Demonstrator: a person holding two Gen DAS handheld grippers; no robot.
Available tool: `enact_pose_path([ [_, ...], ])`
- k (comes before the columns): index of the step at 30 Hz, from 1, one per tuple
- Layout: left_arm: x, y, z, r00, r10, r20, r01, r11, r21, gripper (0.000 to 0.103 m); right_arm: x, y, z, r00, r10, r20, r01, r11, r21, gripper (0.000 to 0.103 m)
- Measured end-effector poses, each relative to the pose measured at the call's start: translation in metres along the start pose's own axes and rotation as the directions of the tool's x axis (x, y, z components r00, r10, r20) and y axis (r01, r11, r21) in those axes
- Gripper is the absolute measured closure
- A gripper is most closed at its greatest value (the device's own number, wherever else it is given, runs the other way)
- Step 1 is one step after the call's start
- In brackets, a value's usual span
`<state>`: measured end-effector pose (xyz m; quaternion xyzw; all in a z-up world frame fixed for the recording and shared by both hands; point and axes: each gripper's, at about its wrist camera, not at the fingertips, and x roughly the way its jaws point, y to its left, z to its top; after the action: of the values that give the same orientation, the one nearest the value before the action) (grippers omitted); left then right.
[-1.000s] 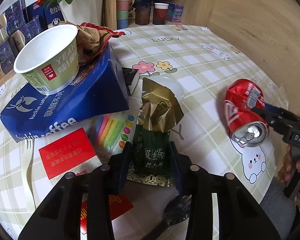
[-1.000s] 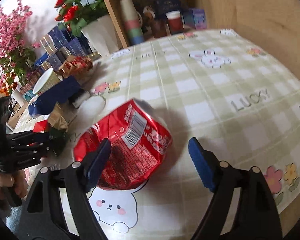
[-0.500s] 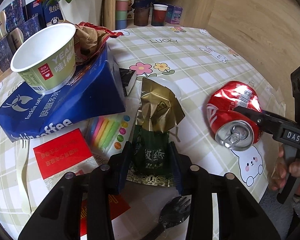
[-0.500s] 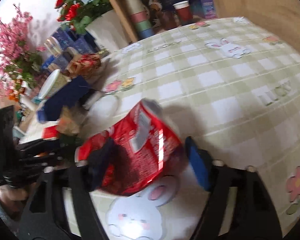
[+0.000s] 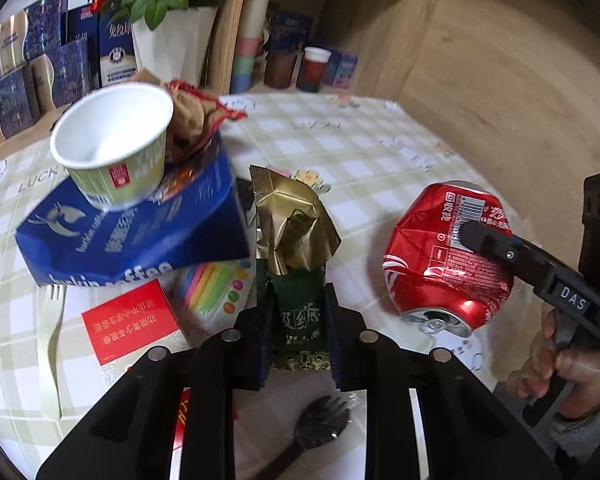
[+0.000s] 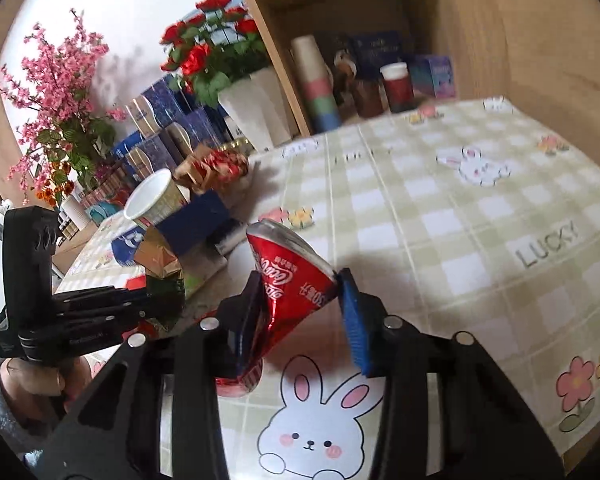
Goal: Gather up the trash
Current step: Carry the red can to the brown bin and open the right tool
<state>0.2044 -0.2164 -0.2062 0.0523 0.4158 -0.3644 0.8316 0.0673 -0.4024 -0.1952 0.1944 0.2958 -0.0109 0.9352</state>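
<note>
Claws grip trash above checked tablecloth beside wooden shelves.

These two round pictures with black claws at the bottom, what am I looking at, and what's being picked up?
No robot here: a person holds a hand-squeezed gripper in each hand, each with a wide-angle camera looking along its two fingers. The left gripper has just closed on a green and gold wrapper. The right gripper has just closed on a crushed red can. On the checked tablecloth lie a blue coffee bag with a paper cup on it, a red card and a pale fork.
</note>
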Motion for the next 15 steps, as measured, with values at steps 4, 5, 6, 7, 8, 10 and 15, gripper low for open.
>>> enact_pose_path([
  [4,-0.016,-0.007,0.002,0.999,-0.042,0.019,0.042,0.999,-0.001,0.081,-0.01,0.001,0.005,1.0,0.0,0.025,0.0,1.0,0.006,0.062],
  [5,-0.021,-0.008,0.001,0.999,-0.046,0.024,0.046,0.999,0.001,0.081,-0.012,0.001,0.005,1.0,-0.002,0.027,0.002,1.0,0.005,0.062],
  [6,-0.027,-0.009,0.001,0.998,-0.051,0.029,0.052,0.999,0.0,0.081,-0.015,0.002,0.005,1.0,-0.002,0.026,0.002,1.0,0.004,0.062],
  [7,-0.033,-0.011,0.0,0.998,-0.055,0.033,0.055,0.998,0.0,0.081,-0.018,0.003,0.005,1.0,-0.002,0.026,0.002,1.0,0.003,0.062],
  [8,-0.038,-0.011,-0.001,0.998,-0.055,0.036,0.055,0.998,0.003,0.081,-0.021,0.004,0.005,1.0,0.0,0.025,0.0,1.0,0.003,0.062],
  [10,-0.051,-0.014,-0.004,0.997,-0.049,0.051,0.048,0.999,0.009,0.081,-0.027,0.008,0.003,1.0,0.006,0.021,-0.006,1.0,0.004,0.062],
  [15,-0.09,-0.015,-0.022,0.996,-0.042,0.078,0.042,0.999,0.001,0.081,-0.042,0.022,-0.004,0.999,0.037,0.016,-0.037,0.999,0.006,0.062],
])
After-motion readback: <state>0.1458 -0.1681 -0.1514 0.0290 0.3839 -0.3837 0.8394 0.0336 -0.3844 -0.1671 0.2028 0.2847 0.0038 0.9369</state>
